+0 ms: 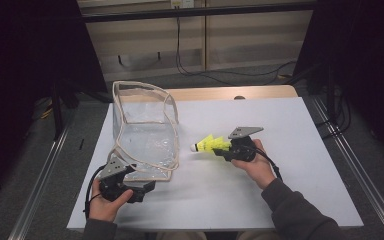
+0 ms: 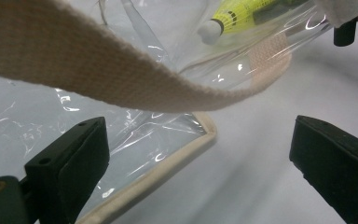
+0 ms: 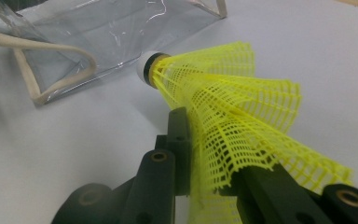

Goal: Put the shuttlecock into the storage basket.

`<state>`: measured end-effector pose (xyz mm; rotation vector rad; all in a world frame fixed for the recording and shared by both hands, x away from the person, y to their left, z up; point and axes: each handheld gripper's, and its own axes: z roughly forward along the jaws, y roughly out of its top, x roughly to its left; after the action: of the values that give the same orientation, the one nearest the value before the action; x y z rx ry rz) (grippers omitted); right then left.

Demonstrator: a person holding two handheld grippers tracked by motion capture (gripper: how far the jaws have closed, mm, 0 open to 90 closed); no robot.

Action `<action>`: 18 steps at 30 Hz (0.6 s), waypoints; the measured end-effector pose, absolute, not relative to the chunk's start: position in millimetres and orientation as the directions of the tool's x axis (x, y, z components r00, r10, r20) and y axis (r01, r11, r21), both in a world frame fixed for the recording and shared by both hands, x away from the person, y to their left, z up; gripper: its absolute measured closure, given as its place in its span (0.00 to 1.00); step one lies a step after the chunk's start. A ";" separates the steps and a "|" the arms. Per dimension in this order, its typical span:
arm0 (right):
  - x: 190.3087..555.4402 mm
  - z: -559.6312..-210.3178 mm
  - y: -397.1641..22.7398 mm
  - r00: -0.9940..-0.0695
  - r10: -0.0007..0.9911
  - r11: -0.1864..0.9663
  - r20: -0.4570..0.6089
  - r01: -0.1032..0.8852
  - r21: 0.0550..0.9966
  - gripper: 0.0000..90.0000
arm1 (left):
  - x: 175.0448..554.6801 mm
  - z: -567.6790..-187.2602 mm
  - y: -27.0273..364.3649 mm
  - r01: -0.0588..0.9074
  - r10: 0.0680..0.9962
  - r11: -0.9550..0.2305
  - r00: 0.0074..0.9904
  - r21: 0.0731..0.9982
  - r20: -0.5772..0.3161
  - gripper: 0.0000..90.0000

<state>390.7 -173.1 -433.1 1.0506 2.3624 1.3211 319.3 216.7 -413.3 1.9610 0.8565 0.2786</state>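
Yellow mesh shuttlecock point(image 1: 211, 144) with white cork tip, skirt squashed flat, lying roughly level above the white table, tip pointing at the bag. Clear plastic bag point(image 1: 145, 135) with beige webbing trim and strap, standing upright and open-topped just beside it.

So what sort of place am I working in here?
Probably a recording or lab workstation, not a home: a white board laid over a wooden table, metal rails along the sides, dark curtains and loose cables on the floor behind.
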 end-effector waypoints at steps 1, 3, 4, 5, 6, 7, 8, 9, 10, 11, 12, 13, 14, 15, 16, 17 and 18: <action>390.4 -432.2 -173.1 -0.715 0.687 0.336 0.131 0.473 0.815 0.90 | 319.0 -413.3 216.9 0.456 0.671 -0.310 0.727 0.835 -0.148 0.05; 390.6 -430.3 -173.5 -0.716 0.685 0.336 0.132 0.472 0.815 0.90 | 318.7 -413.3 217.1 0.457 0.671 -0.307 0.726 0.835 -0.150 0.05; 390.7 -428.8 -173.8 -0.716 0.686 0.336 0.131 0.471 0.816 0.90 | 318.7 -413.0 217.2 0.454 0.671 -0.310 0.727 0.835 -0.146 0.05; 390.8 -428.0 -174.0 -0.718 0.684 0.337 0.129 0.468 0.817 0.90 | 318.7 -412.9 217.2 0.454 0.669 -0.311 0.728 0.835 -0.148 0.05; 390.7 -426.6 -174.0 -0.720 0.681 0.335 0.134 0.469 0.817 0.90 | 318.7 -413.1 217.0 0.457 0.669 -0.310 0.728 0.834 -0.150 0.05; 390.8 -426.0 -174.3 -0.721 0.680 0.335 0.133 0.466 0.819 0.90 | 318.6 -413.6 216.7 0.457 0.670 -0.308 0.727 0.835 -0.151 0.05; 390.8 -425.0 -174.5 -0.721 0.680 0.333 0.134 0.467 0.819 0.90 | 318.6 -413.8 216.6 0.457 0.669 -0.307 0.728 0.835 -0.152 0.05; 390.7 -424.1 -174.7 -0.722 0.679 0.335 0.134 0.467 0.818 0.90 | 318.6 -413.6 216.7 0.458 0.669 -0.310 0.728 0.833 -0.151 0.05; 390.5 -423.1 -175.0 -0.722 0.678 0.334 0.136 0.468 0.818 0.90 | 318.6 -413.5 216.7 0.456 0.669 -0.309 0.728 0.835 -0.150 0.05; 390.6 -422.9 -175.1 -0.724 0.676 0.332 0.138 0.466 0.820 0.90 | 318.6 -413.0 217.1 0.454 0.670 -0.308 0.728 0.836 -0.148 0.05; 390.5 -422.1 -175.0 -0.726 0.675 0.336 0.136 0.466 0.818 0.90 | 318.6 -412.7 217.2 0.455 0.670 -0.308 0.728 0.836 -0.149 0.05; 390.4 -421.7 -174.9 -0.728 0.673 0.340 0.134 0.464 0.818 0.90 | 318.6 -412.6 217.3 0.454 0.671 -0.309 0.727 0.836 -0.147 0.05; 390.0 -420.7 -174.9 -0.728 0.673 0.339 0.136 0.466 0.817 0.90 | 318.7 -412.8 217.1 0.454 0.670 -0.308 0.727 0.836 -0.148 0.05; 389.9 -420.0 -174.9 -0.729 0.670 0.335 0.141 0.467 0.818 0.90 | 318.7 -413.0 217.1 0.456 0.669 -0.310 0.728 0.834 -0.150 0.05; 389.7 -419.0 -175.1 -0.731 0.668 0.334 0.143 0.466 0.819 0.90 | 318.7 -413.2 217.0 0.456 0.668 -0.310 0.729 0.834 -0.150 0.05; 389.5 -418.2 -175.2 -0.730 0.668 0.335 0.142 0.465 0.820 0.90 | 318.7 -413.1 217.1 0.457 0.669 -0.312 0.728 0.833 -0.149 0.05; 389.4 -417.3 -175.3 -0.731 0.668 0.336 0.140 0.464 0.819 0.90 | 318.7 -413.0 217.0 0.457 0.669 -0.311 0.728 0.833 -0.150 0.05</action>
<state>389.4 -175.3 -417.3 1.0268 2.3781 1.3449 318.7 217.0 -413.0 1.9642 0.8600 0.2755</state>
